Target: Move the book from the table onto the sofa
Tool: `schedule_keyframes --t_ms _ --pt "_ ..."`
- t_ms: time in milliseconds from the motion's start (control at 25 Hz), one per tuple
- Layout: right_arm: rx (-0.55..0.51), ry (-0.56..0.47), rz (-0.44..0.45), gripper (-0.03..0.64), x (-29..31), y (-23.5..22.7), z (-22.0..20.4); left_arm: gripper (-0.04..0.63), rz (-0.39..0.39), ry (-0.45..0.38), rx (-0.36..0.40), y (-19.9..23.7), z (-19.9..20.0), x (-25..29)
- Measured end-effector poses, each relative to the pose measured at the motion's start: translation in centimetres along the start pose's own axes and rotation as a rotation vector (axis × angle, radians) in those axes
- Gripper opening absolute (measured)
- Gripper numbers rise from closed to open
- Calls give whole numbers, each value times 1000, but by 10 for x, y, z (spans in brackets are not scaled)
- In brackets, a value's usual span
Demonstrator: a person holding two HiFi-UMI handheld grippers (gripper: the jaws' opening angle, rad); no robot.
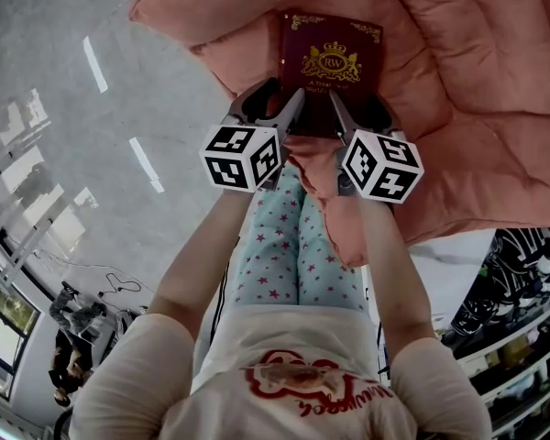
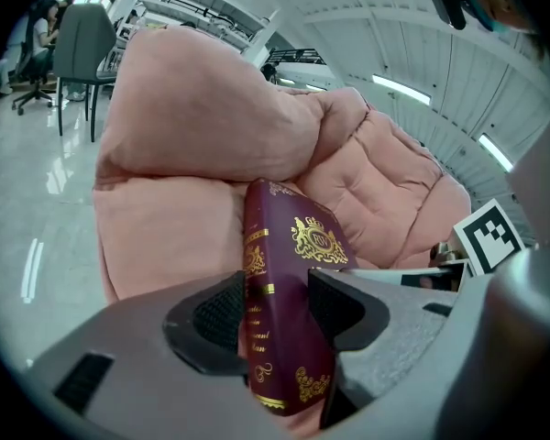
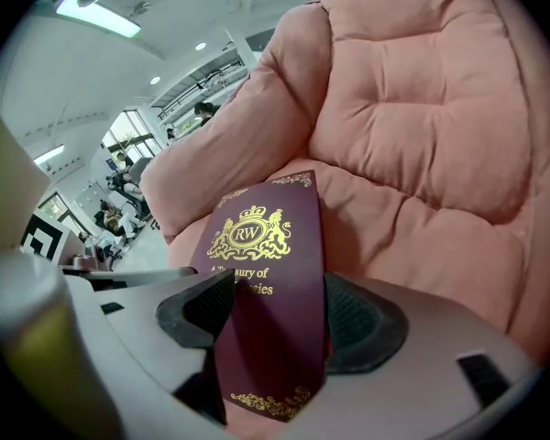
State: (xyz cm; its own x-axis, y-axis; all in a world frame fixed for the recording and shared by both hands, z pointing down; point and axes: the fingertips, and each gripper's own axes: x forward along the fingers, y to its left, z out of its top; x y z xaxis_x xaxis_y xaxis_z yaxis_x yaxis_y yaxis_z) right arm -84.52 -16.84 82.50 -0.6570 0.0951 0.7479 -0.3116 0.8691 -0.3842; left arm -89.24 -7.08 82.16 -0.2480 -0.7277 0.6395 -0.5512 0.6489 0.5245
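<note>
Jaws on both sides are clamped tight on the book [image 1: 330,58]. The left gripper [image 2: 275,312] pinches it at the spine corner, pads pressed on front & back covers. The right gripper [image 3: 273,312] bites the near edge the same way. Nothing else sits between either pair. From above, the two grippers are side by side at the book's near edge.

The book is dark red w/ a gold crest. It's held out over the seat of the pink sofa [image 1: 477,81], cover up, far end toward the back cushion. Can't tell if its underside touches the padding yet. No worktop in sight, so the carry looks all but done imo; what's left is the set-down.

To do that well:
- Lower both grippers together so the book keeps level.
- Let it settle flat, well in from the seat's front edge & off the sloping roll of cushion.
- Open both jaws at the same time.
- Draw straight back toward the person's legs [image 1: 289,246] so the pads don't drag the cover.

If one side lets go first, the book may twist or slide on that soft padding.
</note>
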Motion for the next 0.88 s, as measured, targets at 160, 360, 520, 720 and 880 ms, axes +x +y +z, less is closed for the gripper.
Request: schedule_keyframes --t_ms 160,360,520,720,880 --pt "-58 0 -15 295 -4 6 5 207 22 -17 26 3 6 -12" --pt "-94 -73 -62 304 -32 6 27 207 33 -86 25 -9 22 -42" --pt "-190 -183 -25 302 -79 31 61 204 -26 -183 38 -45 53 -72" --pt "-217 -300 65 227 -141 75 103 178 -89 -257 91 -102 91 -105" --pt "-220 -404 86 133 -197 96 137 133 -151 -284 147 -154 117 -137"
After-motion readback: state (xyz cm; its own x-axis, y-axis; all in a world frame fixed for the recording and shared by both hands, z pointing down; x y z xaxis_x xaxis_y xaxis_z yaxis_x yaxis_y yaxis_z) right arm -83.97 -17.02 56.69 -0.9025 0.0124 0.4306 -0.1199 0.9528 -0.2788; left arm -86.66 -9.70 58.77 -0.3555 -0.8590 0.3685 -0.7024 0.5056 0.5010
